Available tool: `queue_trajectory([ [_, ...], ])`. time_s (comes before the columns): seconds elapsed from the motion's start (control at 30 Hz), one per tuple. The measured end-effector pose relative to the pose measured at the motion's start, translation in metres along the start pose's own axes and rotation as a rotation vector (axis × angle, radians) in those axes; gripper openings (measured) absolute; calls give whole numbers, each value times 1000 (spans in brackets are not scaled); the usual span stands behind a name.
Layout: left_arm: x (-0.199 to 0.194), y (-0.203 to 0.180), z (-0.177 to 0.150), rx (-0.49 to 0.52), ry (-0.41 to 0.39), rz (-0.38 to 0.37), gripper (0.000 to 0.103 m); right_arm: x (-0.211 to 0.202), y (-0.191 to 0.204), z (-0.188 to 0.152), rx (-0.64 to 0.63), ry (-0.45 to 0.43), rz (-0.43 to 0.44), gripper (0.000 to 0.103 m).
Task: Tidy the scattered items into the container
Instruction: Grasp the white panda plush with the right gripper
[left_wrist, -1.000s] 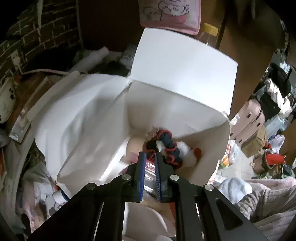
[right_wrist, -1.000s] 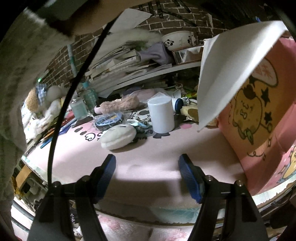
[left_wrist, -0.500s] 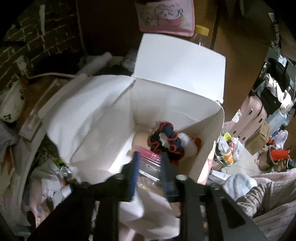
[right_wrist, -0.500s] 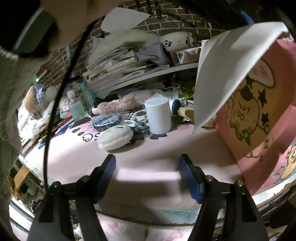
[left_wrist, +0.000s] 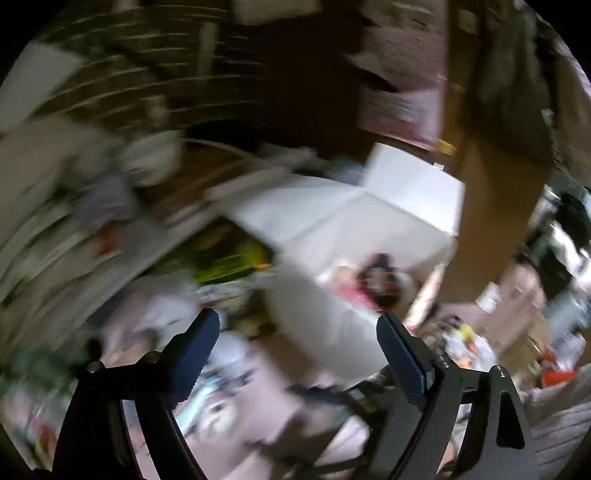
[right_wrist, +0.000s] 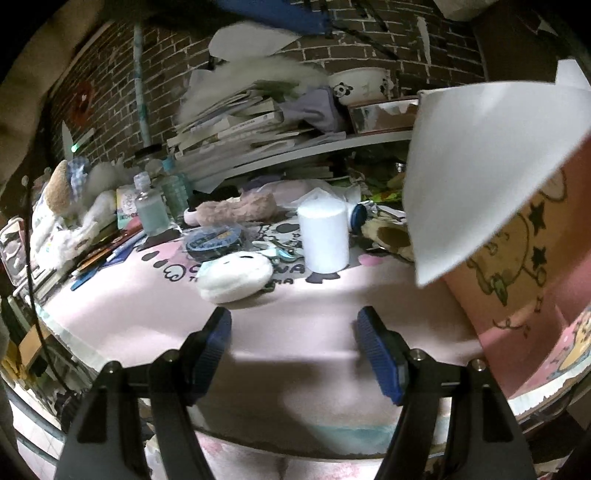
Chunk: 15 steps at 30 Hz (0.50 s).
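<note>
Container: a pink carton (right_wrist: 517, 266) with cartoon print on its outer wall, standing at the right end of the worktop (right_wrist: 295, 314). White inner walls; one white flap (right_wrist: 476, 158) leans out over the worktop.

Left wrist view is badly smeared. It looks down into the same carton (left_wrist: 325, 325) from a distance. At the bottom sits a dark scrunchie with red edging (left_wrist: 380, 273), beside something white and something pinkish-red; blur hides what those are.

Scattered items not yet in the carton, all on the pink worktop: a white round plush pouch (right_wrist: 236, 277), nearest the right tongs; a white cylinder (right_wrist: 325, 236) standing upright just behind and right of it; a flat blue round tin (right_wrist: 214, 240) behind the pouch; a fuzzy pink piece (right_wrist: 236, 210) further back; two clear bottles with pale green liquid (right_wrist: 147, 210) at the left. A shelf (right_wrist: 295, 151) behind carries stacked books and a panda-print bowl (right_wrist: 358, 85).

Left tongs (left_wrist: 295, 343): jaws opening, already wide, nothing between them; they point down toward the carton's near wall from outside it.

Right tongs (right_wrist: 293, 332): jaws parted and empty, hovering low over bare worktop at its near edge, aimed at the pouch and cylinder, well short of both.
</note>
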<state>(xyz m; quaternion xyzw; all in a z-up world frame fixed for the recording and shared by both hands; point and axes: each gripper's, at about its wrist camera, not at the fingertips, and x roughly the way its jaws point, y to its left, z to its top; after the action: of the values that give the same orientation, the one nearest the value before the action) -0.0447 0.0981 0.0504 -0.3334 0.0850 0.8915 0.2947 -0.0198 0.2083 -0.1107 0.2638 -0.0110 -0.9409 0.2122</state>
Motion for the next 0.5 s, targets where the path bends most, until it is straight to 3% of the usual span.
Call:
queue_trajectory([
  [0.13, -18, 29, -31, -80, -28, 158, 87, 4, 8, 2, -25, 8, 16, 68],
  [0.4, -33, 77, -105, -241, -14, 281, 87, 22, 26, 17, -87, 35, 44, 68],
  [0.47, -37, 79, -119, -250, -10, 286, 87, 27, 29, 22, -103, 48, 56, 83],
  [0.5, -39, 80, -125, -255, -9, 284, 87, 29, 30, 26, -106, 52, 71, 86],
])
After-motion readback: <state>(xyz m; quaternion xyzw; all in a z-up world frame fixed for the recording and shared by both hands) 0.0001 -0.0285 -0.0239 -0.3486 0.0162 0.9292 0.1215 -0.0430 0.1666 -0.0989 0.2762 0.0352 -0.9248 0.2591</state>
